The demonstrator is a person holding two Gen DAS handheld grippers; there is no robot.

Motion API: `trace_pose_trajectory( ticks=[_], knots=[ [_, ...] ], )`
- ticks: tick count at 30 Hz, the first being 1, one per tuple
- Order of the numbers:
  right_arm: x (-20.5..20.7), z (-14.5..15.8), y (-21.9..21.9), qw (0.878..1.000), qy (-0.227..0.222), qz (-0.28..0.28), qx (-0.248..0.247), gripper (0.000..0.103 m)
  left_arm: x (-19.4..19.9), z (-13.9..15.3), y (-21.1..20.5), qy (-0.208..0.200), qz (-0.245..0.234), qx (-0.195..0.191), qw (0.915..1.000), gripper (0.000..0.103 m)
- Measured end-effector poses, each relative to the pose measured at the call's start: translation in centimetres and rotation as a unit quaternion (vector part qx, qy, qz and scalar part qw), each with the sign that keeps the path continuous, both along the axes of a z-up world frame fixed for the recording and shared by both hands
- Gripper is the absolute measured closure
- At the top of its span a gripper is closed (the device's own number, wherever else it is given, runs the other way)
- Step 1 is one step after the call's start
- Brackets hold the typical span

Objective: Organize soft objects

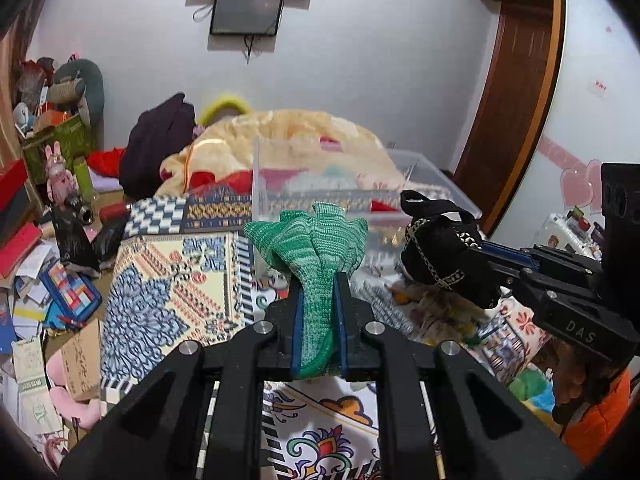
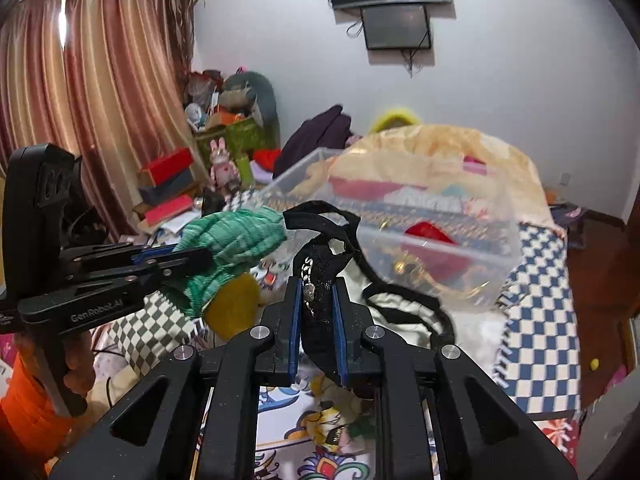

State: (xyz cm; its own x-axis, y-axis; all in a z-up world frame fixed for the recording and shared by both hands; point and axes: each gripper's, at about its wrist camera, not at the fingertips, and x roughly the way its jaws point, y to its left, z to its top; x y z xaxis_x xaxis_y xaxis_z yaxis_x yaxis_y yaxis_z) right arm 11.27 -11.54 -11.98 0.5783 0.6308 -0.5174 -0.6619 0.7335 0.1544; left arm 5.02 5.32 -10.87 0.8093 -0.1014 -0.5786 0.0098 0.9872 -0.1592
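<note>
Hand-held gripper, L [image 1: 318, 320]: pads pinching a green knitted cloth item [image 1: 310, 248], bunched, lifted clear of the bed.
Hand-held gripper, R [image 2: 316, 316]: pads pinching a black fabric item w/ straps and silver chain trim [image 2: 320, 276], also lifted.
Target (judged): clear rectangular plastic bin [image 2: 496, 264], on the patterned bedspread [image 1: 160, 272], just ahead of both loads; red piece inside.
Step in hand: carry over the bin rim, then release.
Technique: bring each bundle fully above the opening before letting go; watch trailing black straps, may snag on rim; one side at a time.
Count: 2 grippers, 2 held soft items, 1 bin.
</note>
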Motion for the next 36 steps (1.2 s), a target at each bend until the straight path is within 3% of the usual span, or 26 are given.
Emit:
trace_pose_trajectory(
  ticks=[16, 23, 29, 36],
  knots=[
    [-0.4, 6.0, -2.5, 0.994, -0.092, -0.040, 0.044, 0.090, 0.5, 5.0, 0.2, -0.074, 0.002, 0.006, 0.9972, 0.090],
    [1.5, 7.6, -2.4, 0.990, -0.120, -0.054, 0.054, 0.090, 2.5, 6.3, 0.5, -0.088, 0.009, 0.013, 0.9960, 0.090],
    [3.6, 7.2, -1.2, 0.990, -0.122, -0.061, 0.040, 0.090, 5.6, 6.2, -0.1, -0.079, 0.010, 0.030, 0.9964, 0.090],
    [6.3, 5.4, 0.3, 0.993, -0.095, -0.058, 0.028, 0.090, 10.0, 4.7, -1.1, -0.047, 0.002, 0.032, 0.9984, 0.090]
  ],
)
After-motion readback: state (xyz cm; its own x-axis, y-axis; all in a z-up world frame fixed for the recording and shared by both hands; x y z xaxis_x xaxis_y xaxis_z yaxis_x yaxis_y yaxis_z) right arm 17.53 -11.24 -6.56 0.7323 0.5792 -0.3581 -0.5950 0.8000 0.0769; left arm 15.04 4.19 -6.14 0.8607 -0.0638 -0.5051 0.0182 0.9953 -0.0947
